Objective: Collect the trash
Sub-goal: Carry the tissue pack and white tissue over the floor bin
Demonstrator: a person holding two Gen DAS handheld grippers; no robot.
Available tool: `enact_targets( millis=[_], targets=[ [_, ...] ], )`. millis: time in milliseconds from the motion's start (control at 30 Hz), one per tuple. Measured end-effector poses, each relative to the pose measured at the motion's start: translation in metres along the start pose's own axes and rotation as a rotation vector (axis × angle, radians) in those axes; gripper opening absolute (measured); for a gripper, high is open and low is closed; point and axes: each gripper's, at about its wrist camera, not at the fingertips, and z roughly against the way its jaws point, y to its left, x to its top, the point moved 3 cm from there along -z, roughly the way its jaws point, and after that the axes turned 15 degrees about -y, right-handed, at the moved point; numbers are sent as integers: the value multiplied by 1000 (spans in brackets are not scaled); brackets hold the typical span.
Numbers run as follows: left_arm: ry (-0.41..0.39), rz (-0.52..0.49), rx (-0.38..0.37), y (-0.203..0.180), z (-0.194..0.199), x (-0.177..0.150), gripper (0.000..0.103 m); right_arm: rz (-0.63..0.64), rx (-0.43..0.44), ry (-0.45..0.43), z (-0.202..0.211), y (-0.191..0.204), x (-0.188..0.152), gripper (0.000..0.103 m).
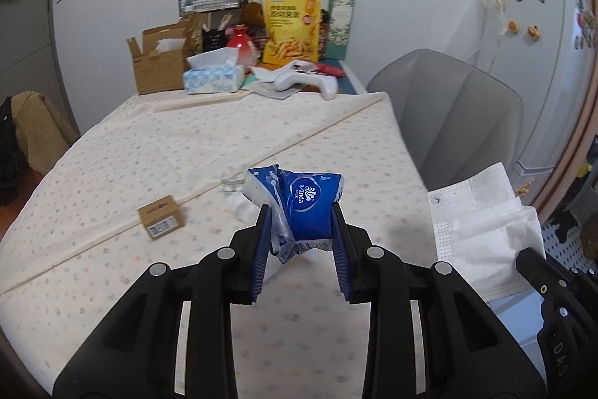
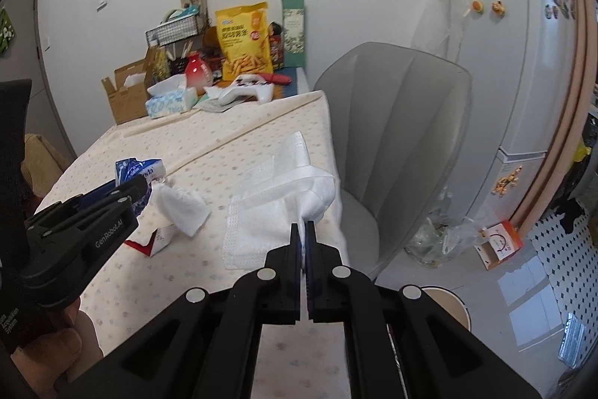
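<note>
My left gripper (image 1: pixel 301 212) is shut on a crumpled blue Vinda tissue packet (image 1: pixel 304 202) and holds it above the table; the packet also shows in the right wrist view (image 2: pixel 138 171). My right gripper (image 2: pixel 302 227) is shut on a white face mask (image 2: pixel 276 200), which hangs at the table's right edge and shows in the left wrist view (image 1: pixel 482 219). A crumpled white tissue (image 2: pixel 183 208) and a red-and-white wrapper (image 2: pixel 153 243) lie on the tablecloth between the grippers. A small brown box (image 1: pixel 160 217) sits to the left.
The table (image 1: pixel 187 144) has a dotted cream cloth. Its far end holds a cardboard box (image 1: pixel 159 66), a tissue box (image 1: pixel 213 77), a yellow snack bag (image 1: pixel 293 25) and a white game controller (image 1: pixel 306 81). A grey chair (image 2: pixel 400 144) stands right. A round bin rim (image 2: pixel 448 305) is below right.
</note>
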Motion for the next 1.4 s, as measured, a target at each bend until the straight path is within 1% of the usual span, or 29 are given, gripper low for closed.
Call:
enact_targets(
  millis=[100,267,700,900,1067,1200,1400],
  targets=[
    [-6,-19,-35,-23,4,2,31,-16,-36,-12,11,-23,2,3],
    [-3,-54,-85,-62,8,2,31,-47,-70,-21,22,-61,1,3],
    [37,-151,-207,-160,1,-14,31,-137,-168,3,26,-146,-19,3],
    [73,-198,-255,-203,-11,-29,31,-184,-219,28,19,-188,-34,3],
    [115,-237,-287,-238,-27,-45,31,-226,-267,68,7,-227,-50,4],
    [155,-273,-317,-265,-41,-61,31,-263,-300,107,-7,-257,-68,4],
    [200,-316,-340,-296,-65,-81,31,-312,-330,173,-32,-293,-98,4]
  ],
)
